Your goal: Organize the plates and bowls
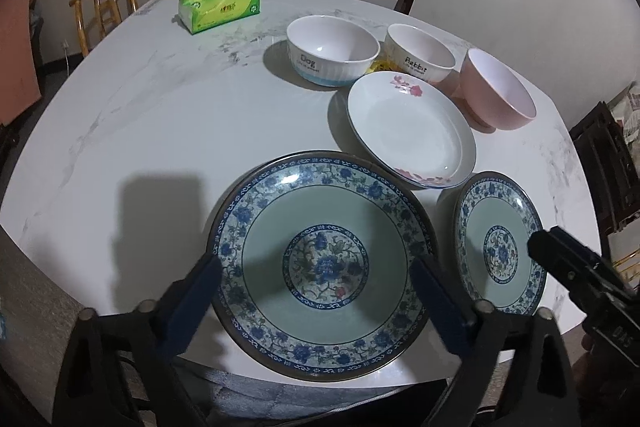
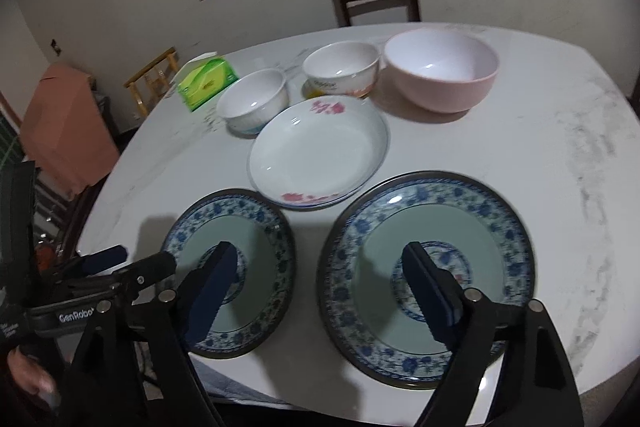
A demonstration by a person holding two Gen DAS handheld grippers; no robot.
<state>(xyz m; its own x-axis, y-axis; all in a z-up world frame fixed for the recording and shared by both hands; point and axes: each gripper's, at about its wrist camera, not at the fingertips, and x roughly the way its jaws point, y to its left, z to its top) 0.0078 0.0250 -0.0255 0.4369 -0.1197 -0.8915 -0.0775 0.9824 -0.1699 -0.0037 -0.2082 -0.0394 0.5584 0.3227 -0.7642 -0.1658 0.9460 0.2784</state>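
Left wrist view: left gripper (image 1: 316, 279) is hovering wide open, holding nothing, over the big blue plate (image 1: 320, 263) at the table (image 1: 160, 115) edge. Right wrist view: right gripper (image 2: 316, 279) is gaping empty btwn both blue plates. Risk: glazed rims slipping, plate overhanging edge.

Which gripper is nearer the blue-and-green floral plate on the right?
Right. The right gripper, fingers open, hovers over the near-left part of the right-hand blue-and-green floral plate; the left gripper, also open, hovers over the matching left-hand plate beside it.
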